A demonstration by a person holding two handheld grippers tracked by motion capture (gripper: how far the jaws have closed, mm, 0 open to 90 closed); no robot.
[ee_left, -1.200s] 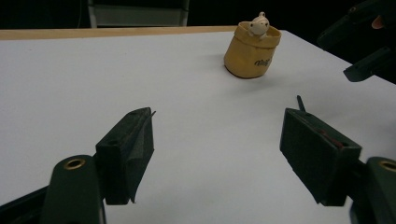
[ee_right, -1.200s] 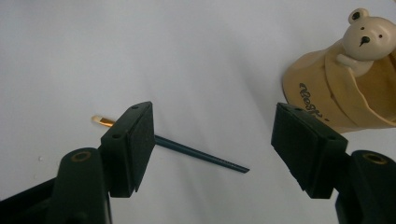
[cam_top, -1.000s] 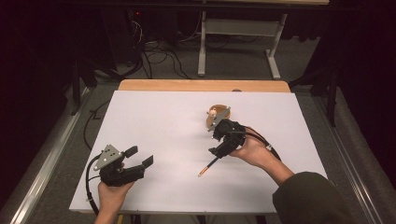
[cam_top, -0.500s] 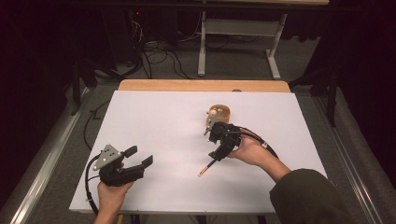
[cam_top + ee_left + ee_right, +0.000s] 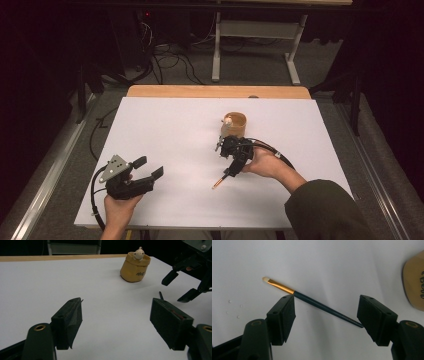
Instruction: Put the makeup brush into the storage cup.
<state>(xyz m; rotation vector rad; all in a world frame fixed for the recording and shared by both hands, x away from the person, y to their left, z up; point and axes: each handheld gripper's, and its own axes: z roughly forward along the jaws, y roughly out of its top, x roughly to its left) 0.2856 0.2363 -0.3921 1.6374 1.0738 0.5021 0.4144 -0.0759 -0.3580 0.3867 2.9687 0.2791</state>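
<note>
- My right gripper (image 5: 227, 165) hangs over the right middle of the white table (image 5: 170, 130), tipped downward, with my hand wrapped around its body from the near right.
- Its jaws stand wide apart with nothing clamped; in the right gripper view the pads sit on either side of a paintbrush (image 5: 312, 301) without pressing on it.
- The paintbrush lies flat on the table beneath those jaws. It has a dark blue handle, a gold band and a pale tip.
- In the right gripper view the handle runs across the gap between the pads, the gold band and tip poking out past the left pad, the handle's end reaching the right pad.
- From the high view the paintbrush (image 5: 223, 178) slants from under my right gripper toward the near left, its orange-looking tip pointing at the near edge.
- Whether the pads touch the table I cannot tell.
- A small tan pot (image 5: 234, 123) stands just beyond my right gripper, toward the far side, with a little pale figure peeking over its rim.
- In the left gripper view the pot (image 5: 135, 267) stands upright on the far right of the table, with my right gripper (image 5: 183, 287) close beside it at the right edge.
- My left gripper (image 5: 147, 169) is at the near left corner, well apart from the paintbrush, jaws spread wide and holding nothing, pointing toward the right.
- Its cable (image 5: 93, 200) loops off the near left edge of the table.
</note>
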